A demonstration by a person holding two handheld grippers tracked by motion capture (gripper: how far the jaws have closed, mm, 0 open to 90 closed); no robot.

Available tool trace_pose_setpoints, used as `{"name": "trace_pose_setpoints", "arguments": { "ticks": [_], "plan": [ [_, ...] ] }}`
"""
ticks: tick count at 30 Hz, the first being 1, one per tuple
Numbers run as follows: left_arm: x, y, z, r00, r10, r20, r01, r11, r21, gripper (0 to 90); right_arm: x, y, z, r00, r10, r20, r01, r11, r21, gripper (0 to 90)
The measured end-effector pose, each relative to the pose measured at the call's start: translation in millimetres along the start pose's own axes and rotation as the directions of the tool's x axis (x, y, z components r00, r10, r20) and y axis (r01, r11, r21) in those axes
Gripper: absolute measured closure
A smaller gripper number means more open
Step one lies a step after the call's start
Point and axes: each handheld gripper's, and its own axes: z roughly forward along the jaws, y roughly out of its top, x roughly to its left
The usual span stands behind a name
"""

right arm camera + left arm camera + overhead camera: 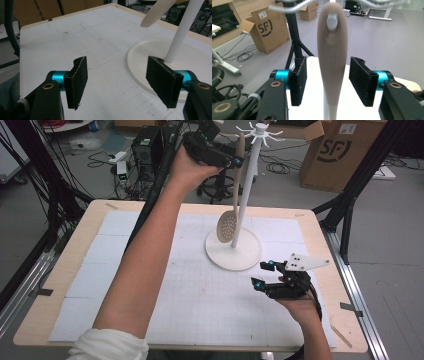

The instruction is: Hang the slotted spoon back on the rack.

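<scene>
Hung from the rack (248,185), the skimmer (231,205) points bowl-down, nearly upright.

The left gripper (235,160) is held high at the end of a long outstretched forearm, its jaws pointed away from the person. In the left gripper view its pads (298,81) are seen standing apart, pressed on nothing. The right gripper (262,275) is held low and near the person's body, cradled from beneath by the right hand (300,306), its jaws spread wide and nothing gripped between them.
</scene>
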Motion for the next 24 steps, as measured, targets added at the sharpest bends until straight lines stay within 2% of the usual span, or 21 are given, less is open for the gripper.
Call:
{"name": "trace_pose_setpoints", "arguments": {
  "ticks": [2,5,8,9,11,13,16,20,24],
  "plan": [
    [2.8,-6.3,-2.5,0.9996,-0.028,0.011,0.027,0.9994,0.022,45.9,0.5,0.1,0.2,1.0,0.0,0.0,0.0,1.0,0.0,33.1],
    [4.6,-13.9,-7.6,0.9988,-0.044,0.023,0.043,0.9979,0.049,42.6,0.7,0.2,0.4,1.0,-0.002,-0.001,0.002,1.0,0.003,33.1],
    [3.7,-22.2,-17.0,0.999,-0.037,0.025,0.037,0.9992,0.018,41.3,0.3,0.0,0.6,1.0,0.001,0.003,-0.001,1.0,0.002,33.1],
    [4.6,-25.1,-19.5,0.998,-0.054,0.031,0.053,0.998,0.033,40.4,0.3,-0.1,0.3,1.0,0.003,0.003,-0.003,1.0,0.002,33.1],
    [3.3,-32.3,-24.6,0.9993,-0.036,0.004,0.036,0.9973,0.064,38.2,0.1,-0.1,0.2,1.0,0.002,0.005,-0.002,1.0,0.002,33.1],
    [2.8,-39.5,-31.4,0.9991,-0.041,0.007,0.041,0.998,0.048,36.6,-0.1,-0.4,0.1,1.0,0.0,0.006,0.0,1.0,0.006,33.1],
    [0.1,-54.3,-44.9,0.9983,-0.057,-0.015,0.057,0.9981,0.023,33.8,0.0,-0.9,0.2,1.0,0.005,0.007,-0.005,1.0,0.009,33.1],
    [-3.9,-77.8,-65.3,0.9961,-0.074,-0.048,0.075,0.997,0.019,30.0,-1.6,-1.8,-0.2,0.9999,0.011,0.005,-0.011,1.0,0.008,33.1],
    [-5.3,-101.6,-89.8,0.9908,-0.113,-0.075,0.112,0.9936,-0.015,26.8,-2.3,-1.2,0.3,0.9999,0.013,0.002,-0.013,1.0,0.008,33.1]
  ]
}}
